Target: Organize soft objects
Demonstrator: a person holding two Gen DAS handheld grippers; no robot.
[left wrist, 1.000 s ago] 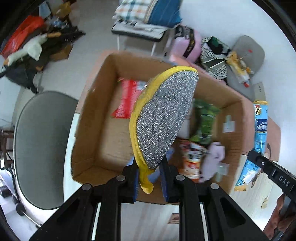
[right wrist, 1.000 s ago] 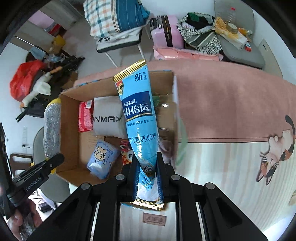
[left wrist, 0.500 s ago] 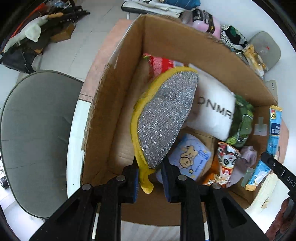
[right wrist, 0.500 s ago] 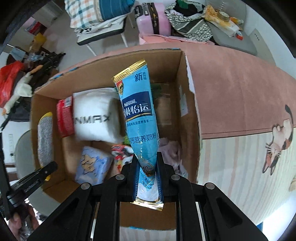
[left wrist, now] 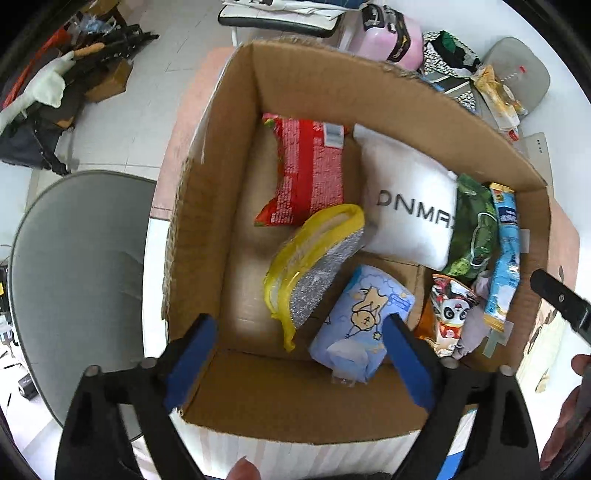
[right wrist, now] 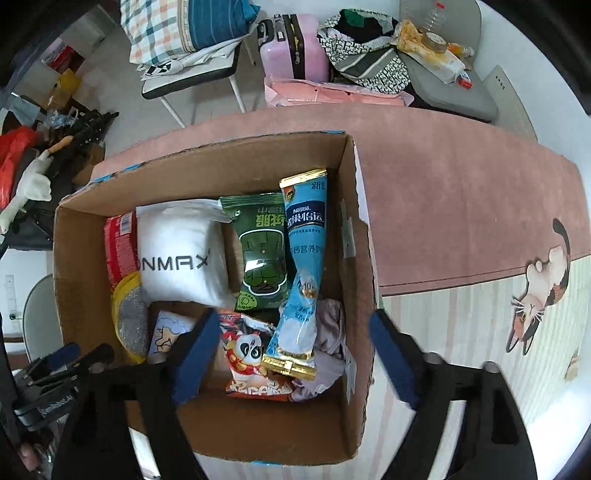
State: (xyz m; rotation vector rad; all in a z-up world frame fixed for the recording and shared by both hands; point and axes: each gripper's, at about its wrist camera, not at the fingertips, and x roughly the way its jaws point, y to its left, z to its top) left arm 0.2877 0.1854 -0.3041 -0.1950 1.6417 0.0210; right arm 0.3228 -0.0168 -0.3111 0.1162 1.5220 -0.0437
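Observation:
An open cardboard box [left wrist: 236, 122] holds the soft goods. The yellow-edged silver scouring sponge [left wrist: 314, 266] lies loose in it, leaning on a light blue tissue pack [left wrist: 362, 317]. My left gripper [left wrist: 299, 354] is open and empty above the box's near wall. The blue Nestle sachet [right wrist: 301, 266] lies loose in the box [right wrist: 354, 229] over a green packet [right wrist: 262, 254] and a grey cloth [right wrist: 328, 332]. My right gripper [right wrist: 291, 354] is open and empty just above it. A white pillow [right wrist: 181, 254], a red packet [left wrist: 306, 173] and a panda snack bag [right wrist: 251, 354] also lie inside.
The box stands on a table with a pink and striped cat-print cloth [right wrist: 461, 192]. A grey chair [left wrist: 74, 277] is to the left. Beyond the table are a pink suitcase [right wrist: 291, 48], a chair with folded blankets [right wrist: 184, 33] and floor clutter [left wrist: 55, 85].
Both grippers have opened. The sponge dropped from the left gripper into the box, and the Nestle sachet dropped from the right gripper onto the packets at the box's right side.

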